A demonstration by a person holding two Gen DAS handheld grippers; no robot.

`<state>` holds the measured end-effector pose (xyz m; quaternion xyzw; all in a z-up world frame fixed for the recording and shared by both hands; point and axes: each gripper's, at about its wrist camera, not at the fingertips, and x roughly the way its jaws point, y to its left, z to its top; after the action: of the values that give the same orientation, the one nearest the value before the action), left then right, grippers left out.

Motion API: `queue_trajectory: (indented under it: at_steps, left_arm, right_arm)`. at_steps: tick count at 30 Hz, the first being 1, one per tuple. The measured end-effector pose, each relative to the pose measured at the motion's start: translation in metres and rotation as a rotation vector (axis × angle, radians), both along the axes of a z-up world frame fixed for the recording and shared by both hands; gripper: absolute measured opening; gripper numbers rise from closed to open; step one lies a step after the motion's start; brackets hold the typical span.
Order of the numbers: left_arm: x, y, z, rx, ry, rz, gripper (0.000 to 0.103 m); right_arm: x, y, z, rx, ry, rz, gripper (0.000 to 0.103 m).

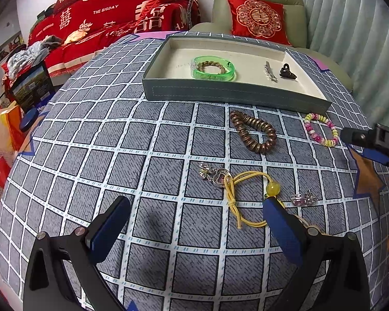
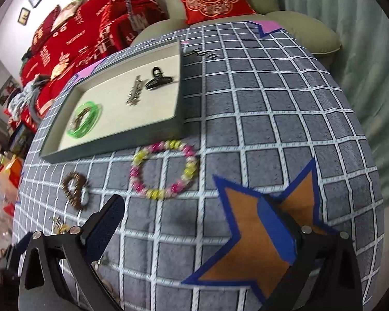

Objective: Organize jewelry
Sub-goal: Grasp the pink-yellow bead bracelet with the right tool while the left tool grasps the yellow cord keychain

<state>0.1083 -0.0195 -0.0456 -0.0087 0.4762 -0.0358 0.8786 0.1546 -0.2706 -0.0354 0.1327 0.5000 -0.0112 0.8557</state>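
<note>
We look down on a grey grid-patterned tablecloth (image 1: 90,140) with jewelry scattered over it. Our left gripper (image 1: 194,215) hangs above the cloth with its blue-padded fingers (image 1: 111,230) spread wide and nothing between them. Just beyond its right finger lies a yellow cord (image 1: 236,194) with a yellow bead, tied to a silver charm (image 1: 215,175) at about 12 o'clock from the gripper. At 2 o'clock from the cord sits a small pink crystal earring pair (image 1: 303,198). Farther off, at 12 to 1 o'clock, lies a brown beaded bracelet (image 1: 254,132), and to its 3 o'clock a pink and yellow beaded bracelet (image 1: 321,129).

Beyond both stands the grey tray (image 1: 220,93) with a cream lining. Inside it a green bangle (image 1: 212,68) rings a braided bracelet (image 1: 211,66); at 3 o'clock from these lie a silver hair clip (image 1: 271,71) and a black claw clip (image 1: 287,72), close together.

Our right gripper (image 2: 192,223) also stands spread and empty, above an orange star (image 2: 246,233) with a blue edge on the cloth. The pink and yellow bracelet (image 2: 164,169) lies at its 11 o'clock, not touched, with the tray (image 2: 116,140) just past it. This view is somewhat blurred.
</note>
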Motion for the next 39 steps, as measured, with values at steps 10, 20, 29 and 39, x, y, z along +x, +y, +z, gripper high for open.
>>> queue_trajectory:
  at_steps: [10,20,29,39]
  left_arm:
    - [0.004,-0.008,-0.005,0.001,0.024,-0.007,0.094]
    - [0.000,-0.026,-0.007,0.026,0.023,-0.084,0.050]
    - [-0.013,-0.022,0.002,-0.068,-0.026,-0.156,0.016]
    - [-0.022,-0.005,0.017,-0.101,-0.066,-0.153,0.016]
  right_arm:
    - [0.028,0.023,-0.009,-0.189,0.021,0.051,0.074]
    - [0.025,0.036,-0.008,-0.243,-0.001,0.107,0.039]
    - [0.010,0.033,-0.005,-0.177,-0.006,0.098,0.010]
    - [-0.016,0.021,0.014,-0.096,-0.055,0.078,0.010]
